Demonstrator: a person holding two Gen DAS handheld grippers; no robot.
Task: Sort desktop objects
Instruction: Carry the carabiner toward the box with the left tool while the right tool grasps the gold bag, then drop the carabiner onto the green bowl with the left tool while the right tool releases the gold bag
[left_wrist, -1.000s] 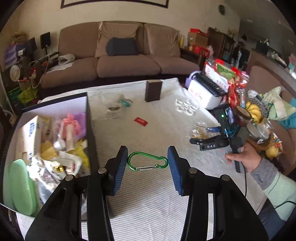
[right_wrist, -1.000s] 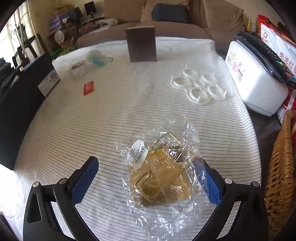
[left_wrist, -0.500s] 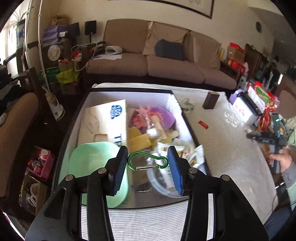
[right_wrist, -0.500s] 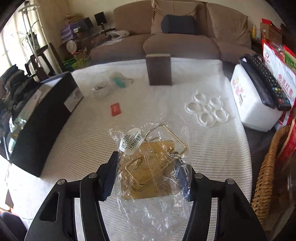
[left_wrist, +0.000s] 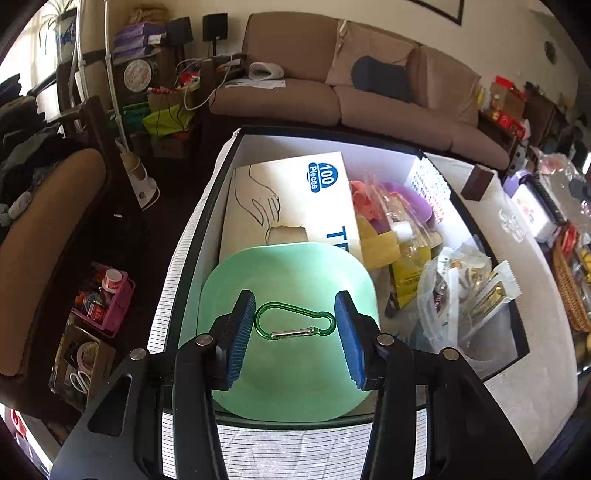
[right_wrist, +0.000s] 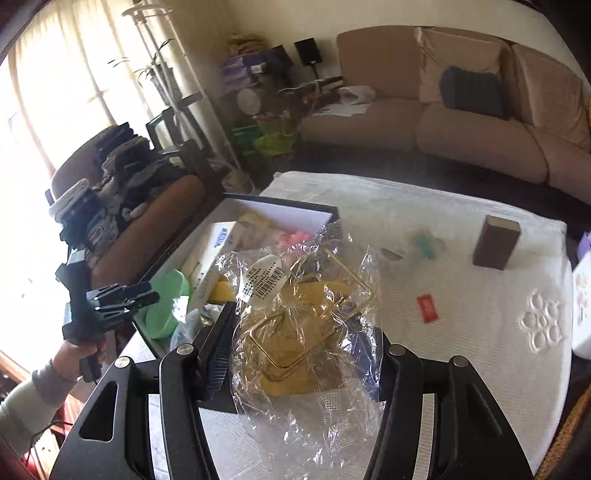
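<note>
Left wrist view: left hand-held gripper (left_wrist: 295, 325) clamps green metal carabiner (left_wrist: 294, 324) endwise above mint-green plastic plate (left_wrist: 291, 284) inside black-walled storage box (left_wrist: 491, 240). Risk: thin hold twists, carabiner drops early, bounces off plate.

Right wrist view: right hand-held gripper (right_wrist: 301, 350), jaws just closed, pinches clear crinkly bag of gold wire frames (right_wrist: 306, 325) above white striped counter (right_wrist: 461, 295). Risk: slick film slips.

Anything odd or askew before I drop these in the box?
Nothing damaged or spilled. The box is crowded: a green plate lies tilted over the glove carton. Left tool grips the carabiner above it; right tool holds the crinkled bag.
</note>
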